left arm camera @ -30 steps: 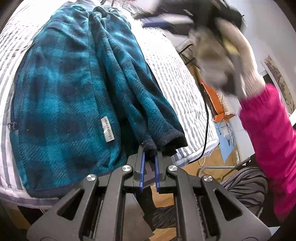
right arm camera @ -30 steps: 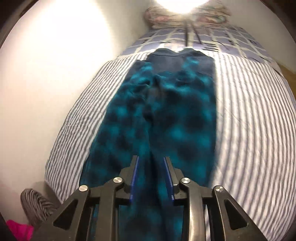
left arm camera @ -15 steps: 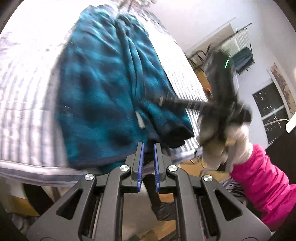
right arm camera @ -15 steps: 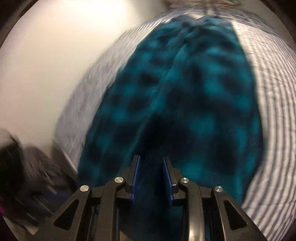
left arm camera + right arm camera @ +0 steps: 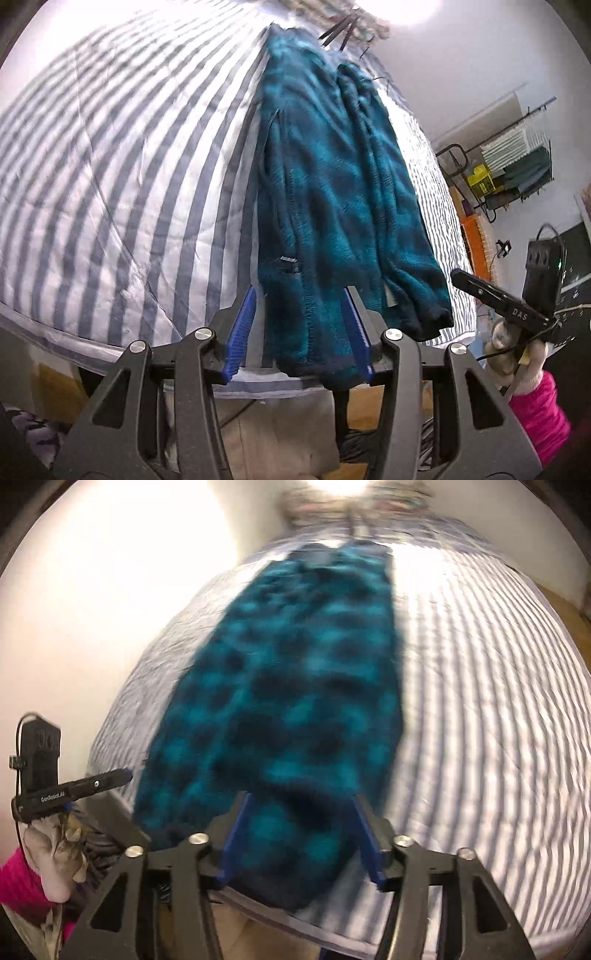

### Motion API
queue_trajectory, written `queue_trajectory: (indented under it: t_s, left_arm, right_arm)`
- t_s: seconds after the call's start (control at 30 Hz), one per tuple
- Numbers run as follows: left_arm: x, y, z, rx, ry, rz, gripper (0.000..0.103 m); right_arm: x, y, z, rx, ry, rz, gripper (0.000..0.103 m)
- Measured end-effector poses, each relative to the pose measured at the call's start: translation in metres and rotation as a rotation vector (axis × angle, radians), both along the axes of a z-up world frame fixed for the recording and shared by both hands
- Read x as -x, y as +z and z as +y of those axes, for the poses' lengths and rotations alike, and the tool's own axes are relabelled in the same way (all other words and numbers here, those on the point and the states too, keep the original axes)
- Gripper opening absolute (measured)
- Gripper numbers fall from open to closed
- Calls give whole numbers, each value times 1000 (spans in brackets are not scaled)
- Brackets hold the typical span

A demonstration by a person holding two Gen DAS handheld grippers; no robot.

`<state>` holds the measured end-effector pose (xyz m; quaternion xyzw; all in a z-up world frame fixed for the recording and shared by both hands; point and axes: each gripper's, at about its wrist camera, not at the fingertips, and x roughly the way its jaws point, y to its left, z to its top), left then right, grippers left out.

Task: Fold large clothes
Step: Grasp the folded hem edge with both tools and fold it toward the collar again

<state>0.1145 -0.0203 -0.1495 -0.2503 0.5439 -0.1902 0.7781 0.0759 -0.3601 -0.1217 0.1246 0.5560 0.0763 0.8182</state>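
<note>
The teal fleece jacket (image 5: 332,206) is lying lengthwise on the striped bed (image 5: 110,184), already narrowed into a long strip, its near hem hanging over the edge. The left claw (image 5: 301,328) and right claw (image 5: 299,834) are both spreading, pinching nothing. Folding it end to end probably remains.

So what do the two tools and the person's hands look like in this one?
Both tools, left and right, have black skeletal frames, silver bolts and blue finger pads. The left one carries white "GenRobot.AI" lettering and a thin black cable. The person wears pale knit gloves and bright pink sleeves.
</note>
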Motion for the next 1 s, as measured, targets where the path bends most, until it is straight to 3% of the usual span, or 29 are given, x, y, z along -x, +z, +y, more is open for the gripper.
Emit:
queue_trajectory:
  t_s: [0.1,0.23,0.4,0.47,0.53,0.63,0.77,0.9,0.97,1.0]
  left_arm:
    - [0,-15,-2,31,-6,45,49]
    - [2,-34,-10,84,-23,96,49]
    - [7,-34,-26,62,-71,78,47]
    - [8,-32,-34,28,-97,62,37]
    - [8,-29,-35,12,-107,42,24]
    - [12,-14,-33,25,-106,3,15]
    - [17,6,-24,52,-85,-48,14]
    - [16,-15,-28,41,-86,8,16]
    - [16,-29,-26,48,-69,51,26]
    - [16,-32,-25,65,-60,66,34]
  right_arm:
    - [5,-18,-13,-20,-32,60,66]
    - [9,-52,-12,-138,-8,140,65]
    - [10,-67,-6,-242,26,167,58]
    - [8,-69,-4,-263,30,172,48]
    - [8,-68,0,-272,36,171,29]
    - [13,-52,6,-267,48,141,14]
    - [21,-35,-2,-301,34,100,11]
    - [21,-62,-8,-279,22,171,11]
    - [18,-63,-4,-258,40,165,20]
    - [15,-61,-4,-256,42,164,30]
